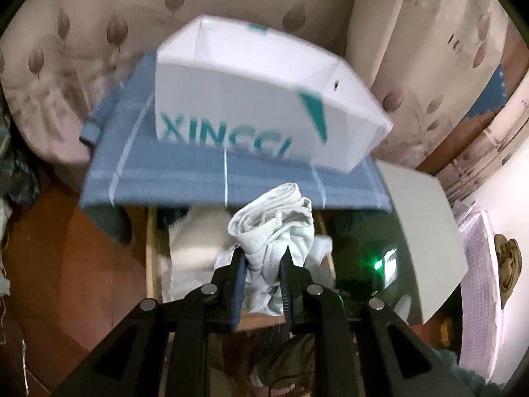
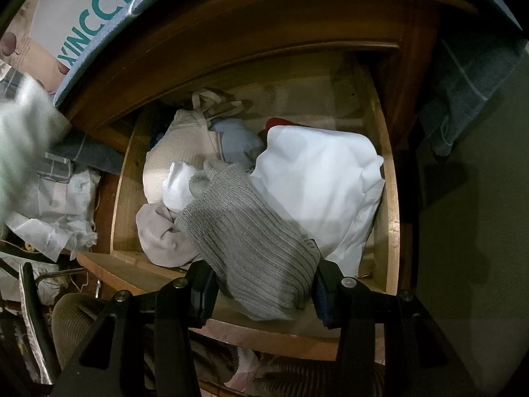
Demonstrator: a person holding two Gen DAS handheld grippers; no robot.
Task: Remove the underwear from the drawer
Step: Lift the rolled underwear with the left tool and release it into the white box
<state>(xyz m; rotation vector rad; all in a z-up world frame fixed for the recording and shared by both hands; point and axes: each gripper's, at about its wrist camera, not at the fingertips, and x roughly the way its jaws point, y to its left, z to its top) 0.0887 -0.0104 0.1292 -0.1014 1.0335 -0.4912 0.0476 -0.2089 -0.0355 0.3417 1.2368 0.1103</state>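
Note:
In the left wrist view my left gripper (image 1: 263, 254) is shut on a crumpled pale white piece of underwear (image 1: 274, 218), held up above the open wooden drawer (image 1: 150, 258). In the right wrist view the same pale bundle (image 2: 23, 139) shows blurred at the left edge. My right gripper (image 2: 264, 284) hangs over the drawer's front, its jaws closed on a grey ribbed knit garment (image 2: 244, 231) that lies across the pile. The drawer (image 2: 391, 215) holds several other clothes: a white cloth (image 2: 317, 178), a beige garment (image 2: 185, 145) and a light blue piece (image 2: 238, 142).
A white box with teal lettering (image 1: 248, 99) stands on a blue checked cloth (image 1: 198, 178) covering the cabinet top above the drawer. A white panel (image 1: 426, 231) stands to the right. Crumpled paper and bags (image 2: 62, 208) lie left of the drawer.

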